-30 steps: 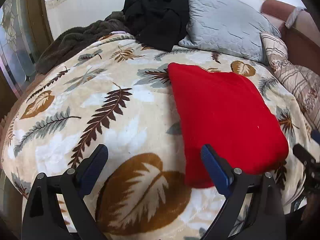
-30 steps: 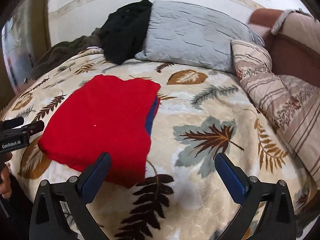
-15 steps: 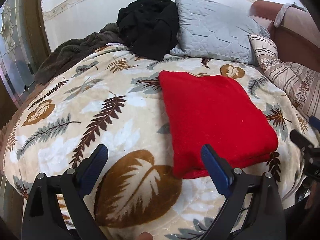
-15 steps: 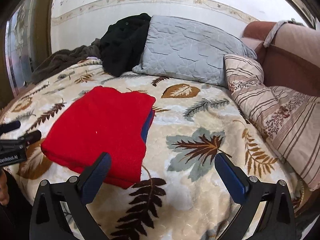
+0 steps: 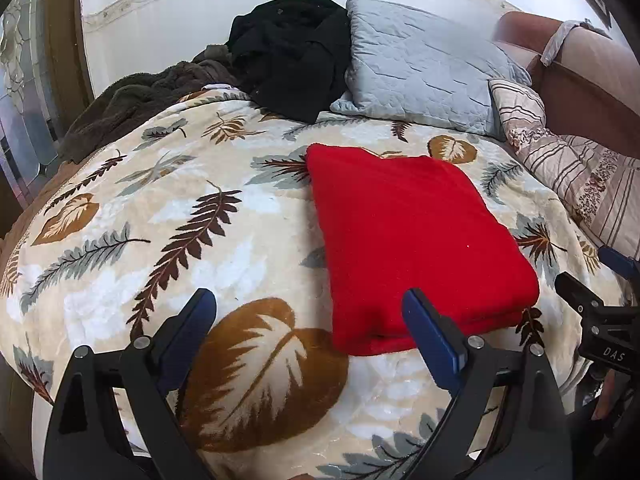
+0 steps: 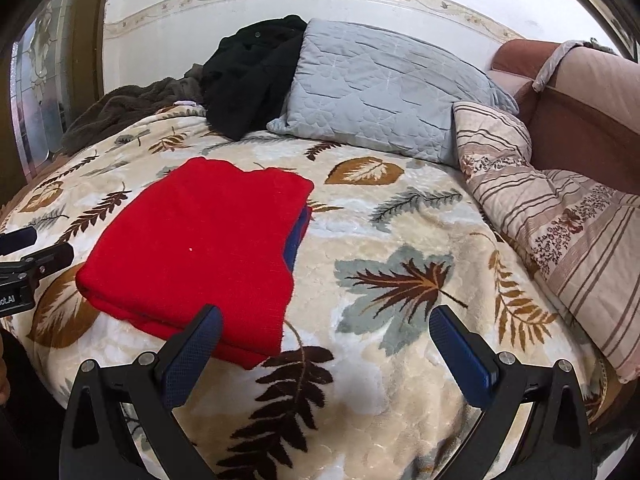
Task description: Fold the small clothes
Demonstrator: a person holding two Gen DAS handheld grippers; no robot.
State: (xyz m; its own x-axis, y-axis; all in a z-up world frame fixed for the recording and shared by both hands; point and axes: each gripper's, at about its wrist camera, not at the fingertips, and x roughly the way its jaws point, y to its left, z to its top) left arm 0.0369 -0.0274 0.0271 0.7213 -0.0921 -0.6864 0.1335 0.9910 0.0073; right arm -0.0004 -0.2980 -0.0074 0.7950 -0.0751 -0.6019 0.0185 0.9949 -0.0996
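A red garment (image 5: 412, 240) lies folded into a thick rectangle on the leaf-print blanket (image 5: 168, 232); a blue layer shows along its right edge (image 6: 296, 236) in the right wrist view. My left gripper (image 5: 308, 320) hangs open above the blanket's near edge, its right finger just in front of the garment's near corner. My right gripper (image 6: 324, 336) is open too, its left finger near the red garment (image 6: 200, 248) front edge. Neither holds anything. Each gripper shows at the side of the other's view.
A grey quilted pillow (image 5: 416, 76), a black clothing heap (image 5: 288, 64) and a brown fleece throw (image 5: 140, 108) lie at the bed's head. A striped pillow (image 6: 560, 232) lines the right side against a brown sofa arm (image 6: 580, 120).
Both grippers have drawn back and risen from the bed, so the folded red garment sits farther away in both views. The garment itself has not moved.
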